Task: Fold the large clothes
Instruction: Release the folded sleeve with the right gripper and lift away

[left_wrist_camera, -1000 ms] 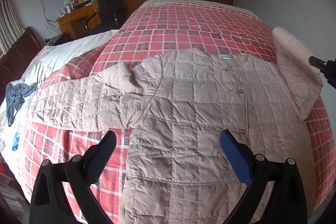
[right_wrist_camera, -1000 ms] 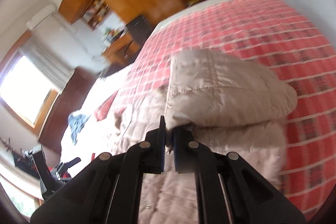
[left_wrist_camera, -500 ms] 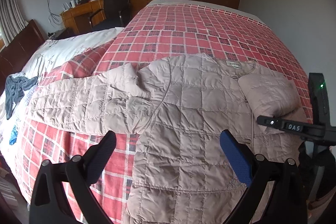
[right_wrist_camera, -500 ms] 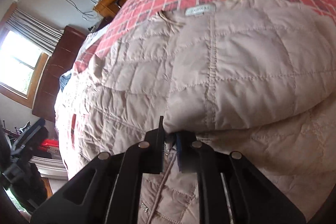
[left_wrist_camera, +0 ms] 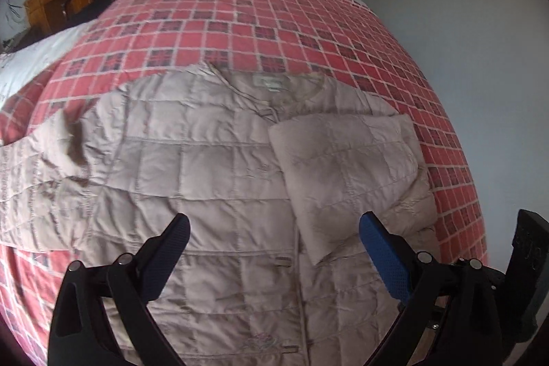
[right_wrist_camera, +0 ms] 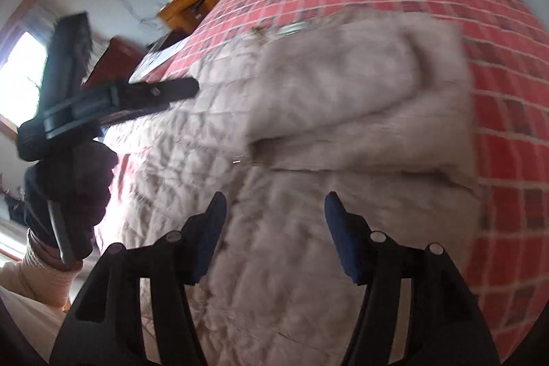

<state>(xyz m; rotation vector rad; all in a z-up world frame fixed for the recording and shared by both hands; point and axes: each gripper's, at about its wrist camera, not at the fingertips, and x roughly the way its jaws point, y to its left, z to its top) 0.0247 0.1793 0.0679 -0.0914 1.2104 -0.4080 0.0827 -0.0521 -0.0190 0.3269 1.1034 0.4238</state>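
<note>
Quilted jacket [left_wrist_camera: 212, 180], one, beige, lies flat front-up on the bed [left_wrist_camera: 274, 12], collar toward the far end. Left to right: one sleeve [left_wrist_camera: 37, 174] stretched out flat over the red plaid cover at the left edge; jacket body in the middle; the other sleeve [left_wrist_camera: 346, 167] folded in over the right chest, resting on the body. One white sheet patch [left_wrist_camera: 31, 57] at far left. Left tool [left_wrist_camera: 274, 240] released, both blue-padded fingers spread wide, hovering above the lower front, touching nothing. Right tool [right_wrist_camera: 276, 222] also released, fingers apart, above the jacket hem side; view blurred. One gloved hand [right_wrist_camera: 68, 194] grips the left tool's handle in the right wrist view.
</note>
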